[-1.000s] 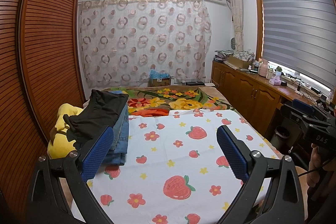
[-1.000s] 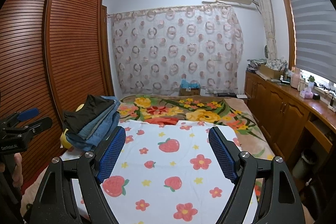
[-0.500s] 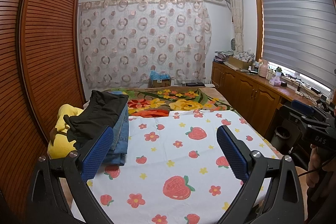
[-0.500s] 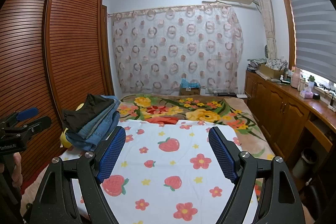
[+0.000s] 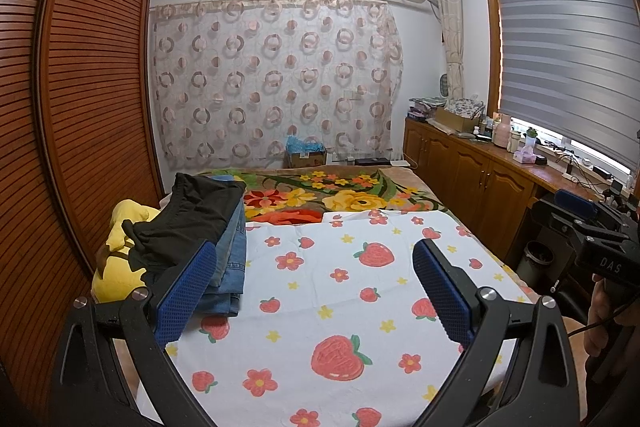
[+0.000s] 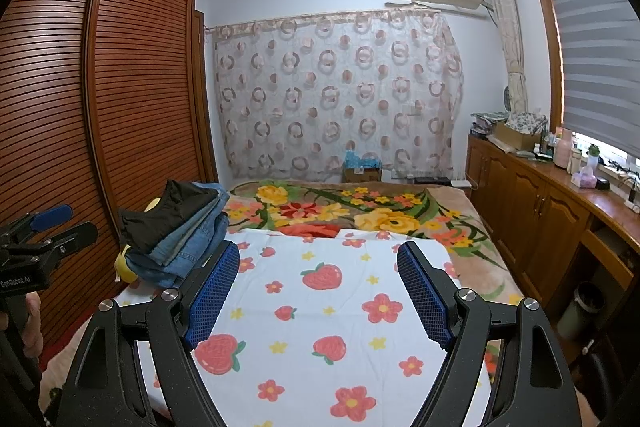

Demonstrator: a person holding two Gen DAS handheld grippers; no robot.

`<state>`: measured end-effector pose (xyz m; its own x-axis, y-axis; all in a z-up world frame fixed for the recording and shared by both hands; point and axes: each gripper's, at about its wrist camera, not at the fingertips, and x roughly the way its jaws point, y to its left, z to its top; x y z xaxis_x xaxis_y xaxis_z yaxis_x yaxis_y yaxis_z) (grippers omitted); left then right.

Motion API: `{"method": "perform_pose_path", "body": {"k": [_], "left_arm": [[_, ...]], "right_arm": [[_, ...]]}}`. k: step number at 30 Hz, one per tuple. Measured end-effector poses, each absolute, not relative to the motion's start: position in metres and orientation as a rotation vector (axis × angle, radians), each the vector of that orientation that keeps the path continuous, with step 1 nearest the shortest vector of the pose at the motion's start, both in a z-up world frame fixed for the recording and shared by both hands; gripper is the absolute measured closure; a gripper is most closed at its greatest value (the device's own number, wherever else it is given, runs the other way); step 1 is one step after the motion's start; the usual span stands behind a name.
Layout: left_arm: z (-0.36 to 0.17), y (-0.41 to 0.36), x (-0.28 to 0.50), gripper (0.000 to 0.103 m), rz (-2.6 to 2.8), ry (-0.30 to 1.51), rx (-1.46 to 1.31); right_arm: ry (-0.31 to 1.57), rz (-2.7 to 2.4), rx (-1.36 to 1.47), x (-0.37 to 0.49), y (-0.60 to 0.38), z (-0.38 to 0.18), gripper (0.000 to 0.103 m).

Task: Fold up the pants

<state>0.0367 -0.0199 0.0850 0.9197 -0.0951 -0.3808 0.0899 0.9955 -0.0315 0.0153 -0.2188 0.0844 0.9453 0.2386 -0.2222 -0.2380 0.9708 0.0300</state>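
Hovering over the bed [image 5: 472, 239], both grippers held low and level above the strawberry sheet [image 5: 320, 291], nothing gripped. Left gripper [image 5: 314, 291] with fingers [image 5: 186, 293] wide apart and empty; right gripper [image 6: 318, 293] likewise spread, fingers [image 6: 424, 293] bare of cloth. Pants stack [image 5: 208, 227] parked at the sheet's left edge, black pair on top of several denim ones, resting partly against a yellow plush [image 5: 120, 251], likely set aside there to leave the sheet's middle free as a folding surface. Probably poised for a reach left toward the top black pair, with open fingers ready to pinch its edge. Cannot tell whether the stacked pairs are already folded neatly or only piled.
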Motion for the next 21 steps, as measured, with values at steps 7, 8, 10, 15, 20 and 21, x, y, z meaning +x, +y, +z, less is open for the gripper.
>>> {"method": "perform_pose_path", "body": {"k": [7,8,10,15,20,21], "left_arm": [[0.0848,-0.0197,0.0365,0.004,-0.095,0.392,-0.014],[0.0844,-0.0203,0.0369,0.004,-0.096,0.392,-0.013],[0.0848,-0.0198,0.0359,0.004,-0.095,0.391,-0.013],[0.0843,-0.0203,0.0361,0.004,-0.095,0.391,-0.013],[0.0841,-0.0205,0.0364,0.004,-0.098,0.390,-0.012],[0.0838,-0.0189,0.0365,0.004,-0.099,0.389,-0.014]], "right_arm": [[0.226,0.243,0.003,0.0152,-0.2190,0.0845,0.020],[0.226,0.244,0.003,0.0152,-0.2191,0.0845,0.020],[0.227,0.243,0.003,0.0152,-0.2190,0.0845,0.020],[0.226,0.243,0.002,0.0153,-0.2190,0.0842,0.020],[0.225,0.242,0.004,0.0159,-0.2187,0.0840,0.020],[0.225,0.241,0.004,0.0156,-0.2186,0.0838,0.020]]}}
